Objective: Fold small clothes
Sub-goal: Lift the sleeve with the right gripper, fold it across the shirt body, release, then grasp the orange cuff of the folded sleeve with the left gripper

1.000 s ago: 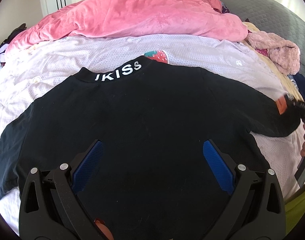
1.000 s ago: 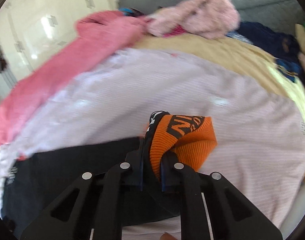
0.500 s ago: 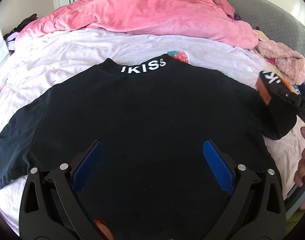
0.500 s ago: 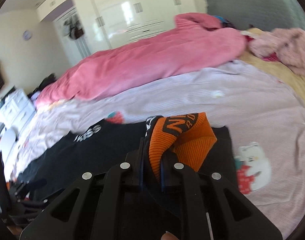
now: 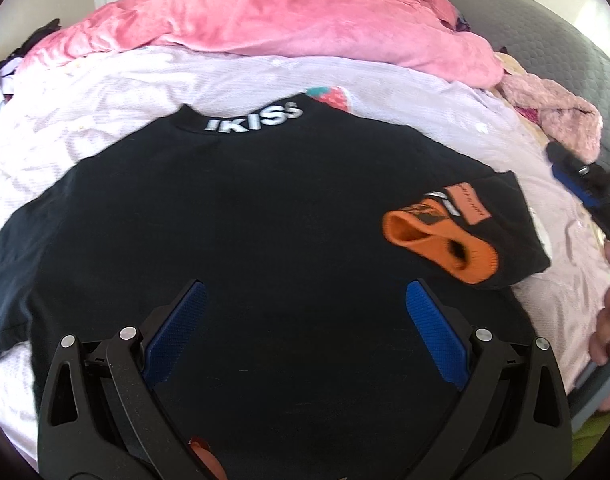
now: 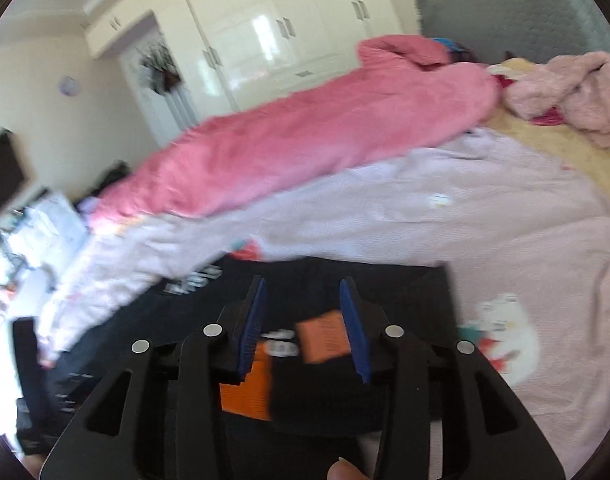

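A black T-shirt (image 5: 241, 216) with white collar lettering lies flat on the pale lilac bed sheet (image 5: 153, 80). Its right sleeve, with an orange cuff (image 5: 441, 240), is folded inward onto the shirt body. My left gripper (image 5: 303, 304) is open and empty, hovering over the shirt's lower part. My right gripper (image 6: 301, 308) is open and empty just above the folded sleeve, whose orange cuff (image 6: 325, 340) shows between and below the fingers. The right gripper also shows at the right edge of the left wrist view (image 5: 577, 184).
A pink duvet (image 5: 265, 20) lies bunched along the far side of the bed. A fluffy light pink garment (image 5: 553, 112) sits at the right by the grey headboard (image 5: 545, 32). White wardrobes (image 6: 273, 32) stand behind. Clutter lies beside the bed at the left (image 6: 33, 232).
My right gripper carried the orange-cuffed sleeve leftward over the shirt, then opened and let it drop onto the shirt body. My left gripper stayed open over the shirt.
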The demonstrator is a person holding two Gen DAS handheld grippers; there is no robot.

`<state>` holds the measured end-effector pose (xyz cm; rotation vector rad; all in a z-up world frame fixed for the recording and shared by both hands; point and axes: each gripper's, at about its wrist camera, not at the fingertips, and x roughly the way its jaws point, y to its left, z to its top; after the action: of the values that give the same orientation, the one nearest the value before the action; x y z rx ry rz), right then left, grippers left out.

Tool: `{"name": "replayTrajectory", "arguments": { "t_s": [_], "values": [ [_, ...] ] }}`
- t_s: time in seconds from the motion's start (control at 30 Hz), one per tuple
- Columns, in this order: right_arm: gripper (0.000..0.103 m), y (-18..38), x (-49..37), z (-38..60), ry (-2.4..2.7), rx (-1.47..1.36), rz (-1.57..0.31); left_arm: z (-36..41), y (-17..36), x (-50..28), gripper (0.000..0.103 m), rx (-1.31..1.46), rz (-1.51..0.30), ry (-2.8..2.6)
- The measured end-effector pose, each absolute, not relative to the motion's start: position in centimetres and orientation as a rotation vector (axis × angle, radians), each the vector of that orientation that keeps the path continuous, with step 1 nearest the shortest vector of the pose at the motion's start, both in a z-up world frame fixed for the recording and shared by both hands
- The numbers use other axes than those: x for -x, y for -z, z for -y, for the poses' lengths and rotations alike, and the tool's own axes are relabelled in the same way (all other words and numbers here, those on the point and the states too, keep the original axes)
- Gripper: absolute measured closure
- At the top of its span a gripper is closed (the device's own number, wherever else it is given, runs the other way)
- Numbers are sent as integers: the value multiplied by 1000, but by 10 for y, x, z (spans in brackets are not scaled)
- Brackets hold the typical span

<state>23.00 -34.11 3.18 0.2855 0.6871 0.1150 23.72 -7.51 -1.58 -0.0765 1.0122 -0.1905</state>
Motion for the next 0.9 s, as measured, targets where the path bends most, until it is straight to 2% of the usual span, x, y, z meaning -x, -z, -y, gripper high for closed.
{"name": "replayTrajectory", "arguments": {
  "t_s": [0.2,0.3,0.4,0.47,0.57,0.63,0.7,0.9],
  "values": [
    [64,-5,-239,364,-67,-362,-795,96,17,-247,9,276,-1058,343],
    [59,1,-240,373,-51,-390,-807,105,20,-254,9,353,-1063,387],
    [59,1,-239,384,-32,-424,-802,116,34,-269,10,433,-1103,406],
    [58,0,-238,388,-20,-437,-796,121,42,-275,16,487,-1129,415],
    [58,0,-236,397,-8,-466,-787,129,52,-283,34,533,-1145,416],
    [58,1,-236,400,-10,-483,-787,135,55,-287,75,491,-1134,386],
    [58,3,-237,402,-7,-494,-789,138,55,-288,96,463,-1123,384],
    [58,4,-237,407,2,-506,-791,140,18,-280,98,308,-995,414]
  ]
}}
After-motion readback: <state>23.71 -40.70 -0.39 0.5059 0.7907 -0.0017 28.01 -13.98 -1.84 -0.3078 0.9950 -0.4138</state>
